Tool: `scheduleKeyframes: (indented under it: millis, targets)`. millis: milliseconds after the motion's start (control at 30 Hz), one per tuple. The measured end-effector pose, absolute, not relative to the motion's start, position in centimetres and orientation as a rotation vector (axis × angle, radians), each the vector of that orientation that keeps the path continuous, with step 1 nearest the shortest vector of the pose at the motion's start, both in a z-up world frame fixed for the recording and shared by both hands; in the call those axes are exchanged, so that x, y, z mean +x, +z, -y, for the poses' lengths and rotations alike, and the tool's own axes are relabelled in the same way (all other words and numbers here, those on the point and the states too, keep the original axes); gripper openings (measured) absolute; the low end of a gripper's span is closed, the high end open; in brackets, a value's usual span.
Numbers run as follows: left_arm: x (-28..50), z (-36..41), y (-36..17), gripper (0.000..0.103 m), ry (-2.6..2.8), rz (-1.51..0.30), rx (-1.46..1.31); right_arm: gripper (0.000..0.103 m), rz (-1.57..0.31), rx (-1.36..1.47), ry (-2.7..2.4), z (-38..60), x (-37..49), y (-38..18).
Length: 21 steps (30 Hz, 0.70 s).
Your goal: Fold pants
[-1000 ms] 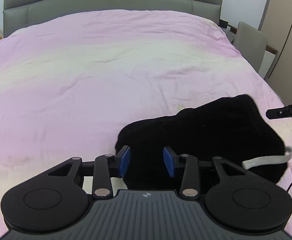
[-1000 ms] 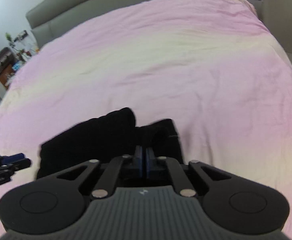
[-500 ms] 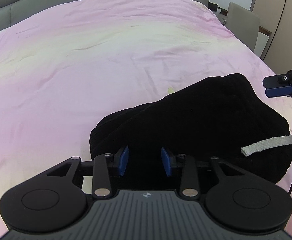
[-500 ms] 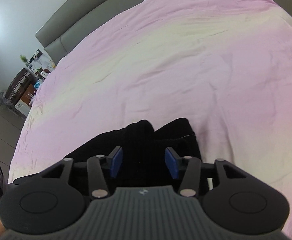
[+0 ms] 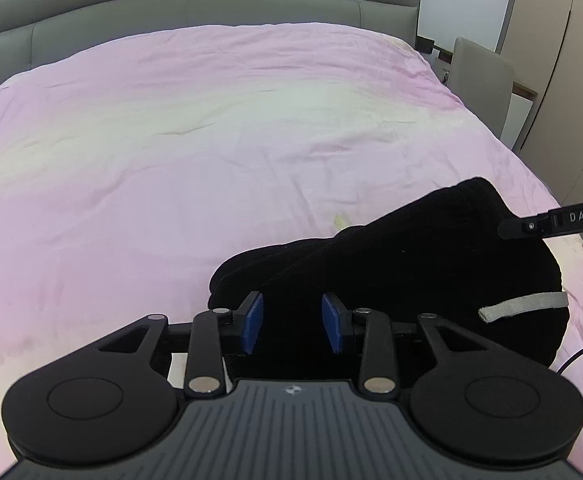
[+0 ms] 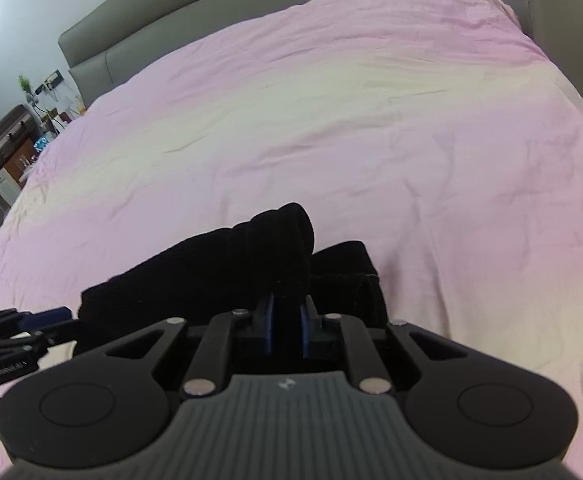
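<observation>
The pants (image 5: 431, 264) lie in a dark, bunched heap at the near edge of the bed (image 5: 211, 140), toward its right side; a pale drawstring (image 5: 527, 305) trails from the end nearest the right gripper (image 6: 287, 330). That gripper's jaws are closing, with a fold of the black cloth between the pads, though the dark fabric makes it hard to tell how firmly they bite. The left gripper (image 5: 293, 330) stands partly open over the other end of the heap; its pads appear to hold nothing. The cloth looks soft, thick and limp, light enough to lift but sure to sag and slide; it is likely best taken at a hem or the waistband, one gripper at each corner, so it spreads flat.
</observation>
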<state>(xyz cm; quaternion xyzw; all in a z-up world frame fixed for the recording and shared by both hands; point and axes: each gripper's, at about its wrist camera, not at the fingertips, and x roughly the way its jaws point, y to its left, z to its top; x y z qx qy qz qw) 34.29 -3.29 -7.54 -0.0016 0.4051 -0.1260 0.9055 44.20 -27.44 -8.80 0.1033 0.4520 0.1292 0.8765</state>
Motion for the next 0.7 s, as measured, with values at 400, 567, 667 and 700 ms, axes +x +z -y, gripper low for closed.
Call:
scheduleKeyframes:
  millis: [400,567,667,700]
  targets:
    - [38.3,5.1,-13.0,0.035,-0.210,-0.949,0.039,0.011,-1.046,-0.018,0.201,26.9,47.2,-15.3]
    - [38.8,5.8,-12.4,0.035,-0.190,-0.999,0.093,0.013,-1.049,-0.006,0.187,26.8,47.5,-15.3]
    - [36.7,5.5,-10.3,0.035,-0.175,-0.967,0.121,0.017,-1.035,0.024,0.200,27.0,46.9,-13.4]
    - [35.8,5.1,-9.6,0.035,-0.173,-0.945,0.113,0.036,-1.022,0.040,0.205,27.3,46.4,-12.4]
